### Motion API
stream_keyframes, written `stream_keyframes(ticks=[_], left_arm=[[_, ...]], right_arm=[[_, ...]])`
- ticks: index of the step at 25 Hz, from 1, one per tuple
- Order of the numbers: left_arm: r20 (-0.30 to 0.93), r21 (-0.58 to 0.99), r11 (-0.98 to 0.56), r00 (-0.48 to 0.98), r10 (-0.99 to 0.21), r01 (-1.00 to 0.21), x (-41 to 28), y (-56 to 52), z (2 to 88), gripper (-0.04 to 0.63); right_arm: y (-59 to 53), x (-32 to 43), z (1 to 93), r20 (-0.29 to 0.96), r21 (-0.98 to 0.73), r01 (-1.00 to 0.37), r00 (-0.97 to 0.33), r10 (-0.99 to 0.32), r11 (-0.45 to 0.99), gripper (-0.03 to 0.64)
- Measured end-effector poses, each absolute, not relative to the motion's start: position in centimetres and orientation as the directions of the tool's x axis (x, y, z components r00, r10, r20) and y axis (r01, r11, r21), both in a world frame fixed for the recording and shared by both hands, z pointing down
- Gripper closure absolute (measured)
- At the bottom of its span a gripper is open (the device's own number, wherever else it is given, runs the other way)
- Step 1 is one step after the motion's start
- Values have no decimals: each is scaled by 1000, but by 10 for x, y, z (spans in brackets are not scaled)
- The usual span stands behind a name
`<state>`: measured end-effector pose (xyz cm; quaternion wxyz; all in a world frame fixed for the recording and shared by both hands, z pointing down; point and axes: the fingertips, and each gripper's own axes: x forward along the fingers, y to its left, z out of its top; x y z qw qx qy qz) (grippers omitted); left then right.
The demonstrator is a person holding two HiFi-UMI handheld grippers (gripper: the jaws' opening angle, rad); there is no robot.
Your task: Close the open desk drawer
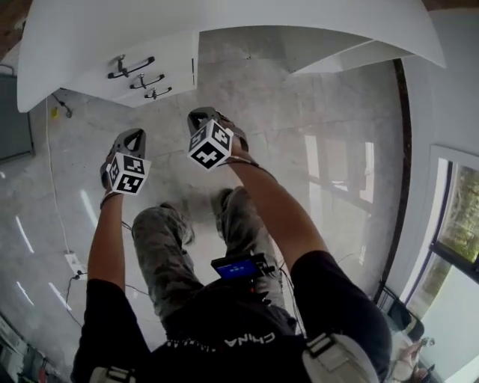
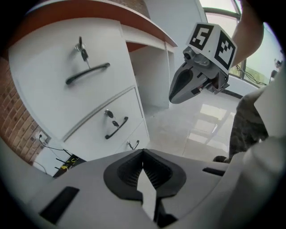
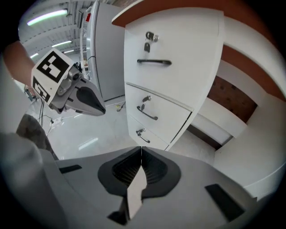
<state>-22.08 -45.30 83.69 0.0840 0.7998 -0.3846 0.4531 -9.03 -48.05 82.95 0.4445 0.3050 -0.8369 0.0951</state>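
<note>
Desk drawers, three white fronts with black bar handles [image 3: 154, 96], stand below the white desktop [image 1: 239, 19], all seemingly flush. Left gripper [image 2: 143, 154] and right gripper [image 3: 141, 150]: jaws together, empty, well apart from them. Risk: a slight gap goes unnoticed from here.

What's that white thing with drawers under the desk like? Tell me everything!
The drawer unit is white and smooth. It has three stacked drawers, each with a dark curved handle and a small metal lock; a key hangs from the top one. All three fronts look shut. It stands upright on the shiny pale floor, tucked under one end of the white desk top. Nothing touches it.
</note>
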Motion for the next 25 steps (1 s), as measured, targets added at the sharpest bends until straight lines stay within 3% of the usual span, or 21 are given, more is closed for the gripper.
stream_keyframes(ticks=[6,14,25], left_arm=[[822,-165,-694,291,-490,-701,-214,-416,684,583],[789,-178,-626,270,-552,-759,-196,-376,461,583],[773,-140,-556,261,-578,-819,-125,-319,369,583]], right_arm=[[-446,-55,688,845,56,-610,-393,-363,791,600],[-403,-18,476,816,37,-625,-431,-384,780,600],[-346,41,389,800,102,-625,-411,-437,774,600]])
